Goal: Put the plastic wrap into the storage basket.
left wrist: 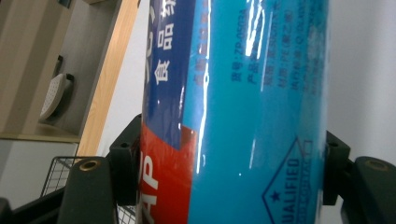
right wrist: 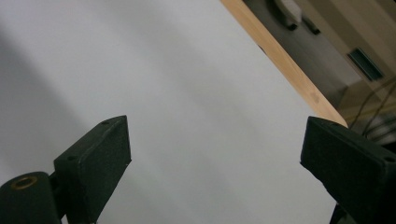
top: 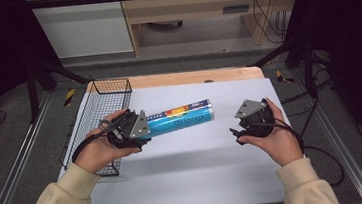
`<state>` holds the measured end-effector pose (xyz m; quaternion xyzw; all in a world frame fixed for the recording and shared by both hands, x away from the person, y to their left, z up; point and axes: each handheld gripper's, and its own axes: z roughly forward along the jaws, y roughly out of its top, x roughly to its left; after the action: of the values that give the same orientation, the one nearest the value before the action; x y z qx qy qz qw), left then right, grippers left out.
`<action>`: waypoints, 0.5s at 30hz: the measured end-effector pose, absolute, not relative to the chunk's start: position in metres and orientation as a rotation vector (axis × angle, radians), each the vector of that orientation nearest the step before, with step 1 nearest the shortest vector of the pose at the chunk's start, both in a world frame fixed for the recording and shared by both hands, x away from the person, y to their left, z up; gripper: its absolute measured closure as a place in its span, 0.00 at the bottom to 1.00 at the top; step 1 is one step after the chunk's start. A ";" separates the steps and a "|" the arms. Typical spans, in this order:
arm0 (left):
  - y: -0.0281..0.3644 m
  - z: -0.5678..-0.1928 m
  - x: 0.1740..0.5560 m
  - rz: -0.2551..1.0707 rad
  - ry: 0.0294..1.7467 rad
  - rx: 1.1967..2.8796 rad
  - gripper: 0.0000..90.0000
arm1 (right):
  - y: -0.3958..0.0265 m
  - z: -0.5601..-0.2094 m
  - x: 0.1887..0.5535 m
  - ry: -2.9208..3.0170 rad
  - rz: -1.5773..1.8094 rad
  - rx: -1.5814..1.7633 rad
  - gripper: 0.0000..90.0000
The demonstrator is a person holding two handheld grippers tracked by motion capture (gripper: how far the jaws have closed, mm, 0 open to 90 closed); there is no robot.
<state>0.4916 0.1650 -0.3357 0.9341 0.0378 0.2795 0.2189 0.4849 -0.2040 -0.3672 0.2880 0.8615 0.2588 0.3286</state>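
- Landmark: a black wire-mesh basket [top: 101, 114] stands at the left edge of the pale grey table mat [top: 191, 176].
- Item under handling: a long blue glossy cylindrical roll [top: 183, 118] with a dark blue and red printed label. It sits just to the right of the basket, lying roughly level with its far end pointing away from the basket and tilted slightly toward the back of the table.
- Left gripper [top: 139, 128]: positioned just beside the basket's right wall, held in the person's left hand [top: 98, 150]. Its jaws pinch the near end of the roll; in the left gripper view the black pads [left wrist: 123, 170] press against both sides of the blue roll [left wrist: 243, 116], one on the red label edge and one on the plain blue side.
- Whether the roll rests on the mat or is held clear of it cannot be told.
- Right gripper [top: 239, 129]: well apart from the basket, beyond the free end of the roll, held in the person's right hand [top: 278, 143]. It does not touch the roll.
- Right gripper jaws: spread wide, with nothing between them; in the right gripper view, bare mat [right wrist: 187, 93] lies between the two black pads [right wrist: 100, 154].
- Both forearms wear cream sleeves [top: 63, 203].
- The wooden table edge [top: 191, 77] runs behind the basket.
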 end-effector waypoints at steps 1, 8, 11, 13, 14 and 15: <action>0.167 -0.334 0.491 0.776 0.115 2.580 0.35 | -0.204 -0.367 0.485 2.255 0.677 0.754 0.10; 0.175 -0.327 0.492 0.793 0.185 2.560 0.35 | -0.211 -0.397 0.486 2.059 0.788 1.039 0.13; 0.178 -0.325 0.492 0.792 0.215 2.560 0.35 | -0.215 -0.408 0.487 1.957 0.862 1.168 0.12; 0.179 -0.324 0.492 0.797 0.225 2.548 0.35 | -0.216 -0.415 0.485 1.893 0.893 1.222 0.12; 0.180 -0.324 0.491 0.795 0.230 2.550 0.35 | -0.217 -0.419 0.484 1.863 0.905 1.241 0.12; 0.181 -0.323 0.491 0.799 0.232 2.549 0.35 | -0.218 -0.422 0.483 1.849 0.912 1.258 0.12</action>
<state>0.4911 0.1811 -0.3232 0.9256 0.0841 0.2902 0.2281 0.4830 -0.2181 -0.4223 0.4870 0.7156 0.3530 0.3552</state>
